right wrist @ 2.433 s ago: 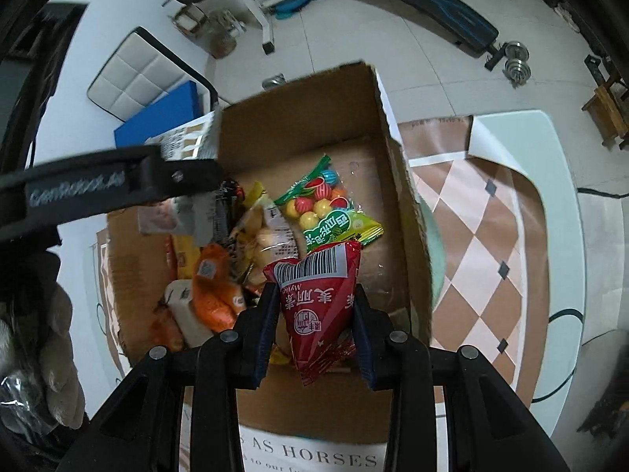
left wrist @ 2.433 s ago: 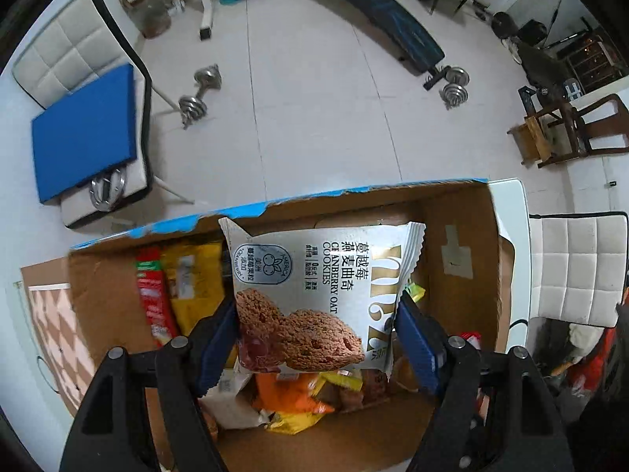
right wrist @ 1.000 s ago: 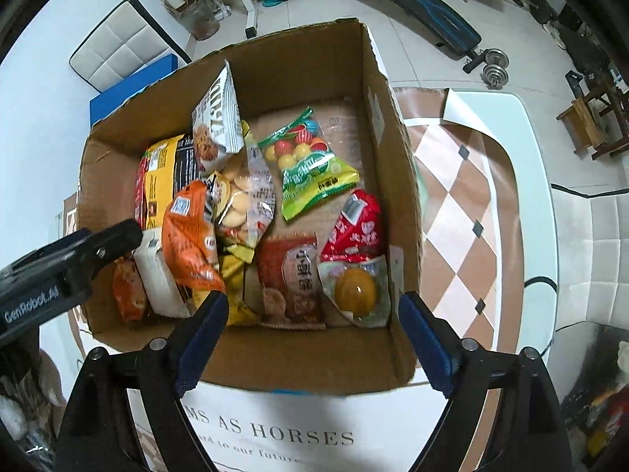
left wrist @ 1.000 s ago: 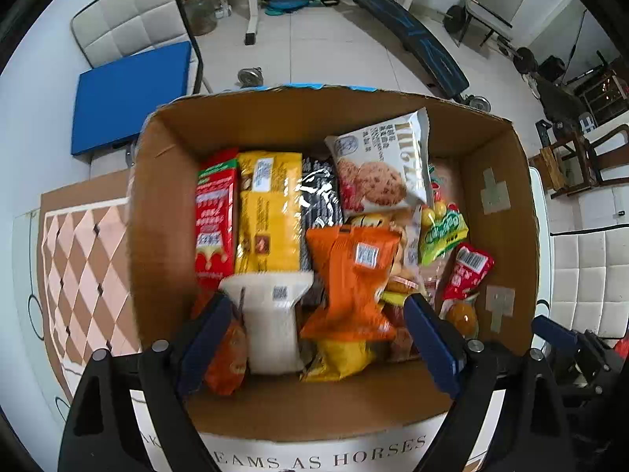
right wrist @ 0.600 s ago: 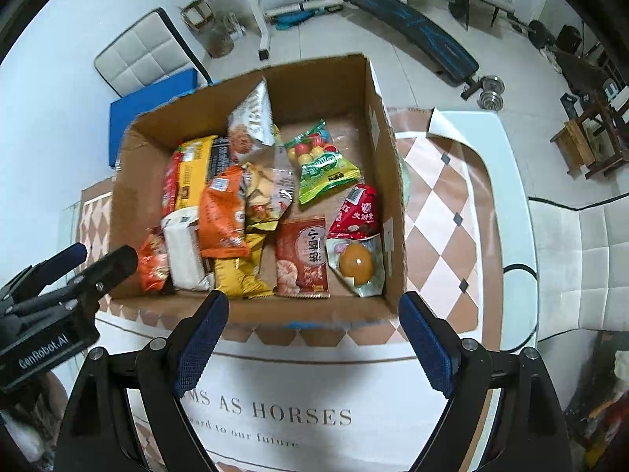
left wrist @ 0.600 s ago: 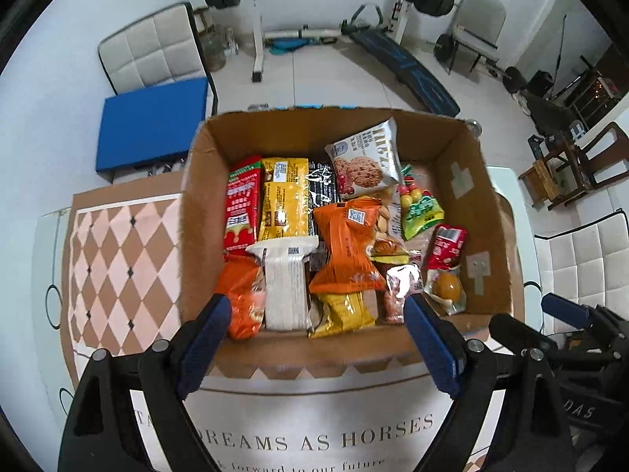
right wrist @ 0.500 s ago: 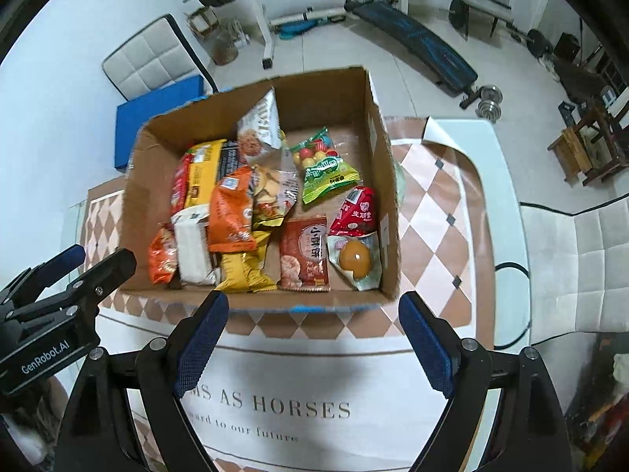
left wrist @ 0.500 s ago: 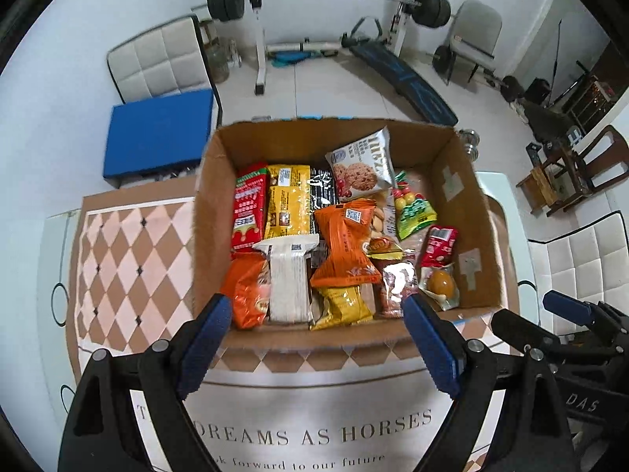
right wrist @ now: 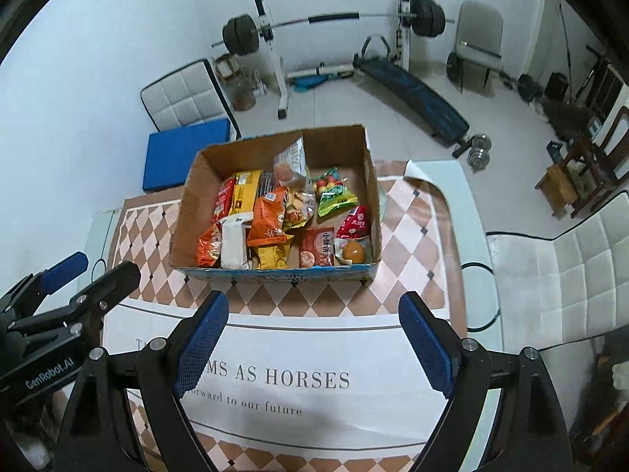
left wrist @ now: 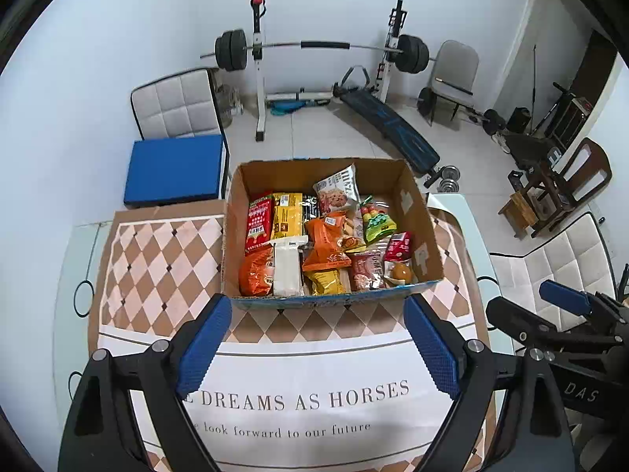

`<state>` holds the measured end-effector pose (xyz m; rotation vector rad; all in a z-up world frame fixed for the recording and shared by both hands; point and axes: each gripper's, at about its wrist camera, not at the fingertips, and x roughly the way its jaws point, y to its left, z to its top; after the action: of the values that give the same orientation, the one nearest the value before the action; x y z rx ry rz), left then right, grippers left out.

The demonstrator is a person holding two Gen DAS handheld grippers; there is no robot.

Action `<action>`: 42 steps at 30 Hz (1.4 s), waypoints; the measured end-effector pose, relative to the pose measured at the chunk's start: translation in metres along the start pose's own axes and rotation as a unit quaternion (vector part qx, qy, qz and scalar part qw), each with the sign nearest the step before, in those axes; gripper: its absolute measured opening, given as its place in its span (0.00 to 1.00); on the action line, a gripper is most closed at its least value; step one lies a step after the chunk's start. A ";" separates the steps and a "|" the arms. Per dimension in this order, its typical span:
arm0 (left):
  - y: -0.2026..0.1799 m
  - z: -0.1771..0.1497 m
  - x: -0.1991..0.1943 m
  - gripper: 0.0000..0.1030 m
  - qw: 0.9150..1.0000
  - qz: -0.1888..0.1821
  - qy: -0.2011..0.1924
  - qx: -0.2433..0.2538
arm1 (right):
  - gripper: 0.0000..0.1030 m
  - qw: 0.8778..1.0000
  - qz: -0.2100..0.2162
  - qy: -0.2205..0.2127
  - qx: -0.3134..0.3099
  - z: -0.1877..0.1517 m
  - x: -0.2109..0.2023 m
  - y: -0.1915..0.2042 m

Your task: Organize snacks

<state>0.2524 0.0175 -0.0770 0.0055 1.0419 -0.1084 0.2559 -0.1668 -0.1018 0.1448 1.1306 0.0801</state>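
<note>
Left wrist view: left gripper jaws wide apart, empty. Right gripper likewise wide, empty. Snacks lie inside cardboard box on table.

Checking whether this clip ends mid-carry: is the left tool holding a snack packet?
No. The left tool stands open and empty above the table mat, and the snack packets lie in the cardboard box.

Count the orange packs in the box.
2 orange packs: one in the near-left corner of the box, beside the white pack; one mid-box, lying on top of other snacks. More may be buried underneath.
</note>
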 end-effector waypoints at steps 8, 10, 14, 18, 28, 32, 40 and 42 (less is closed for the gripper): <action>-0.007 -0.021 -0.050 0.87 1.000 0.003 -0.028 0.006 | 0.88 0.999 -0.002 -0.044 -0.001 -0.024 -0.064 0.005; -0.007 -0.027 -0.059 0.87 0.999 0.003 -0.032 0.004 | 0.88 0.998 -0.007 -0.057 -0.004 -0.029 -0.080 0.007; -0.006 -0.038 -0.077 0.87 0.999 0.000 -0.039 0.000 | 0.88 0.996 -0.018 -0.081 -0.010 -0.044 -0.110 0.010; -0.007 -0.047 -0.093 0.87 0.999 -0.001 -0.044 -0.002 | 0.88 0.995 -0.024 -0.093 -0.011 -0.060 -0.132 0.013; 0.002 -0.054 -0.111 0.87 0.998 0.001 -0.062 -0.019 | 0.92 0.994 -0.033 -0.098 -0.018 -0.078 -0.153 0.017; 0.002 -0.051 -0.109 0.97 0.998 0.002 -0.068 -0.019 | 0.94 0.993 -0.042 -0.108 -0.020 -0.076 -0.149 0.018; 0.002 -0.043 -0.096 0.97 0.996 0.020 -0.088 -0.014 | 0.96 0.991 -0.059 -0.123 -0.006 -0.062 -0.130 0.013; 0.004 -0.041 -0.090 0.97 0.996 0.025 -0.089 -0.018 | 0.96 0.990 -0.062 -0.123 -0.002 -0.058 -0.124 0.010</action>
<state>0.1723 0.0314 -0.0203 -0.0109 0.8647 -0.0440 0.1510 -0.1692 -0.0138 0.0781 0.8907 -0.0449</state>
